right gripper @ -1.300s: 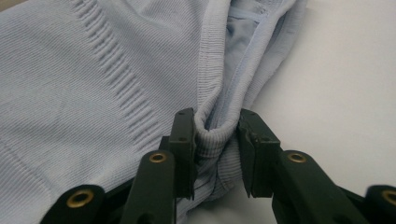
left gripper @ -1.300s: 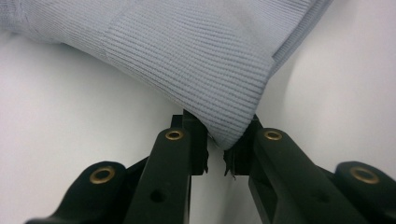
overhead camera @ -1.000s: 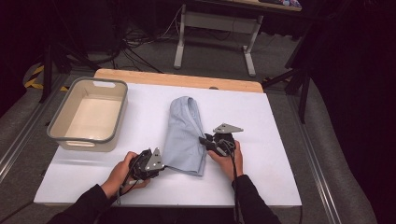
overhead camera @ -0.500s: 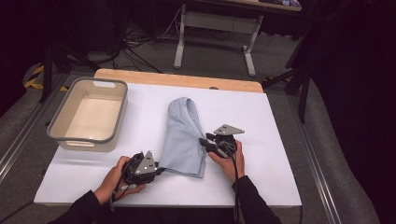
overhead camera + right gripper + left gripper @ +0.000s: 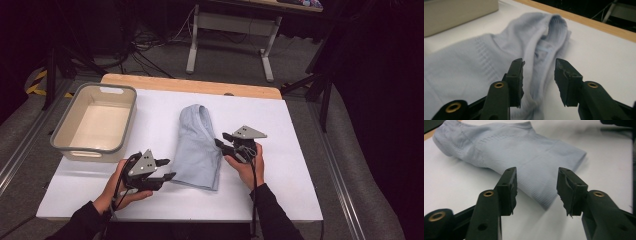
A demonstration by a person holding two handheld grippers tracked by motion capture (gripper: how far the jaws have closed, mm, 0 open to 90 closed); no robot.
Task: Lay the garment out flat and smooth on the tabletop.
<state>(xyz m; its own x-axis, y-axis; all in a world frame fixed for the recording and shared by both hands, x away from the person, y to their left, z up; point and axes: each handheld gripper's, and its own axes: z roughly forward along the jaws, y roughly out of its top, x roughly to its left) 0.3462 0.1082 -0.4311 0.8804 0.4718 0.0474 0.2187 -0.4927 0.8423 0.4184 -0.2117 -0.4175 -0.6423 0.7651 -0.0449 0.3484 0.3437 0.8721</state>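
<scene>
Now, left to right.
Bin (image 5: 95, 122): stood on the white table (image 5: 300, 165), far left.
Left gripper (image 5: 165, 170): jaws had just been opening, nothing between them.
Garment (image 5: 197, 145): pale blue, folded, lay mid-table between the grippers.
Right gripper (image 5: 223, 141): jaws apart and just closing slightly, above garment's edge, not pinching.

White surface (image 5: 300, 150) with a wooden far edge carried a beige tub (image 5: 62, 135) at its left and a folded light-blue garment (image 5: 197, 145) mid-surface.

A lab — floor cables (image 5: 150, 55), dark curtains (image 5: 380, 100).
</scene>
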